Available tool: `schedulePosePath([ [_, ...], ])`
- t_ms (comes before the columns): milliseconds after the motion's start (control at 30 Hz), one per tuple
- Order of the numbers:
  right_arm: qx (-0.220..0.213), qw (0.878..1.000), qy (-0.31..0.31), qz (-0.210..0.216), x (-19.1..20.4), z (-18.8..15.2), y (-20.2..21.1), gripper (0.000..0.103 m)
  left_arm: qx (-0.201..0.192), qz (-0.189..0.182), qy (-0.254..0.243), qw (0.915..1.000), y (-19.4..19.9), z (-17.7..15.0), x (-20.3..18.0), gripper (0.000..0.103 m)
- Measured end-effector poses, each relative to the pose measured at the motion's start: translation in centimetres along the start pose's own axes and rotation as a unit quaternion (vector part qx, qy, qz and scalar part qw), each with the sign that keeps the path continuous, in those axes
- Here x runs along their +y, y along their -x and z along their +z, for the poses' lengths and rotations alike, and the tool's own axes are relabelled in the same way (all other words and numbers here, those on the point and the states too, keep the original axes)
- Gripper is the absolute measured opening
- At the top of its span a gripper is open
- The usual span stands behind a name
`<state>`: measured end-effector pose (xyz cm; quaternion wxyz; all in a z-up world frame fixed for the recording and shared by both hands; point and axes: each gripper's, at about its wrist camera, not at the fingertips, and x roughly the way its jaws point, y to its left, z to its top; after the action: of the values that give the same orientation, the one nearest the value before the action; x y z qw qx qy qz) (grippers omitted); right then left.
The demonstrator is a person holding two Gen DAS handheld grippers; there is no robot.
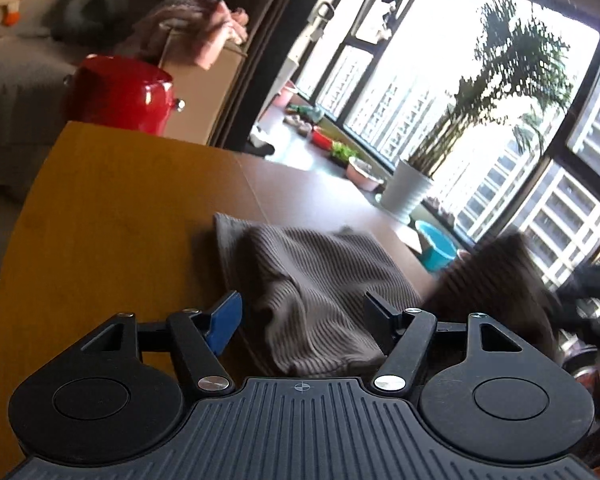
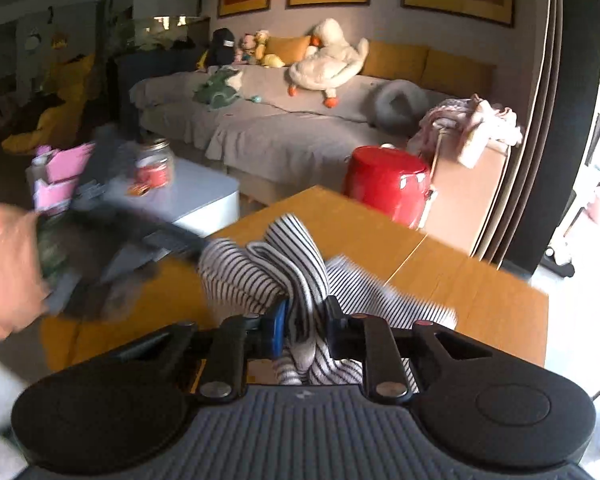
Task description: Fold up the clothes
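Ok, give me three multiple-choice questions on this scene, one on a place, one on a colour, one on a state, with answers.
1. Where does the brown knit lie?
A on the sofa
B on the table
C on the red pot

2. What colours are the striped cloth?
A red and yellow
B green and pink
C black and white

3. How are the right gripper fingers?
A wide open, empty
B shut on the striped cloth
C shut on a jar

Answers: B, it rests on the wooden top; C, dark stripes on white; B, cloth bunches between the pads.
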<state>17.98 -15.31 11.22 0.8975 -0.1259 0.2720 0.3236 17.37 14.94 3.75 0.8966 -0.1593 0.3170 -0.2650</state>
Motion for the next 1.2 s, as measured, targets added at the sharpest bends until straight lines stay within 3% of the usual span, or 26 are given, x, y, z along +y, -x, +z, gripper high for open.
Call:
schedulePosePath([
  [133,0.032,0.999,-0.024,0.005,-3.3,1.6,-7.6,0.012,-0.007,-0.007,0.000,1.0000,1.0,1.0,1.6,0.079],
  [333,0.080,0.996,-0.042,0.016,-4.5,-0.9,-16.0,0.012,-0.008,-0.050,-0.009,0.9987,1.4,1.8,2.4,0.094],
  [633,0.080,0.993,-0.084,0.029,-6.3,-2.2,-16.9,0.012,0.025,-0.116,-0.030,0.9925,-2.0,0.9,0.5,0.096],
  [833,0.067,0.988,-0.129,0.048,-7.6,-2.8,-17.1,0.012,0.028,-0.139,-0.049,0.9887,-1.4,0.2,-0.7,0.099],
  [967,0.060,0.987,-0.141,0.046,-7.6,-2.9,-16.9,0.012,0.044,-0.121,-0.060,0.9899,-2.1,-0.8,-2.1,0.101],
  [1033,0.058,0.987,-0.142,0.039,-7.4,-2.8,-16.6,0.013,0.053,-0.085,-0.061,0.9931,-3.3,-1.4,-2.5,0.097],
  [1100,0.052,0.989,-0.138,0.025,-7.1,-2.6,-15.8,0.019,0.063,-0.054,-0.056,0.9950,-4.7,-1.6,-2.3,0.067],
  [1133,0.048,0.990,-0.133,0.016,-7.0,-2.4,-15.2,0.021,0.067,-0.055,-0.040,0.9954,-5.2,-1.6,-2.0,0.067],
  [1200,0.028,0.993,-0.111,0.001,-6.6,-2.2,-13.2,0.035,0.062,-0.059,-0.016,0.9962,-5.5,-1.5,-1.5,0.066],
])
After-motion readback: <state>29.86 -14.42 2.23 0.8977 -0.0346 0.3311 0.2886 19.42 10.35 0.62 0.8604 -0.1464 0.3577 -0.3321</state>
